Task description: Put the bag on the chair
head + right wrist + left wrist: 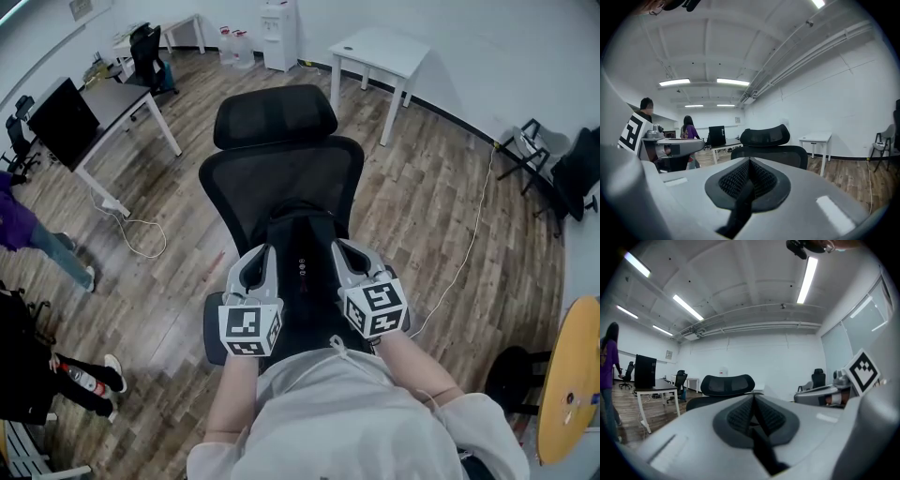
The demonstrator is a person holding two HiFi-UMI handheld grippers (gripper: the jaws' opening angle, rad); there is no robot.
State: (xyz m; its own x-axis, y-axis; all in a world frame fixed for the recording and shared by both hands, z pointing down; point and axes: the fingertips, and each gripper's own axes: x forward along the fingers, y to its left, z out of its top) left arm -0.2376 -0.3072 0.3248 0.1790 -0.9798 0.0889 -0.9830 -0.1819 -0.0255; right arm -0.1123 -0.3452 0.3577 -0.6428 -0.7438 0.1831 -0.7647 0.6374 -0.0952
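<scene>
Chair (281, 178): 1, black mesh with headrest, centre of view; bag (302, 272): 1, black, on chair seat against backrest, between tools; tools: 2; desks: 2, white desk (380, 47) at 1 o'clock, desk with monitor (117, 98) at 10 o'clock; person in purple (14, 220): 1, at 9 o'clock. Left tool (261, 253) and right tool (343, 247) level, parallel, pointing to 12 o'clock, flanking bag; both clenched, pads together, nothing made out between them.

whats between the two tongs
The black bag fills the gap between the left tongs and right tongs; the head view shows it.
</scene>
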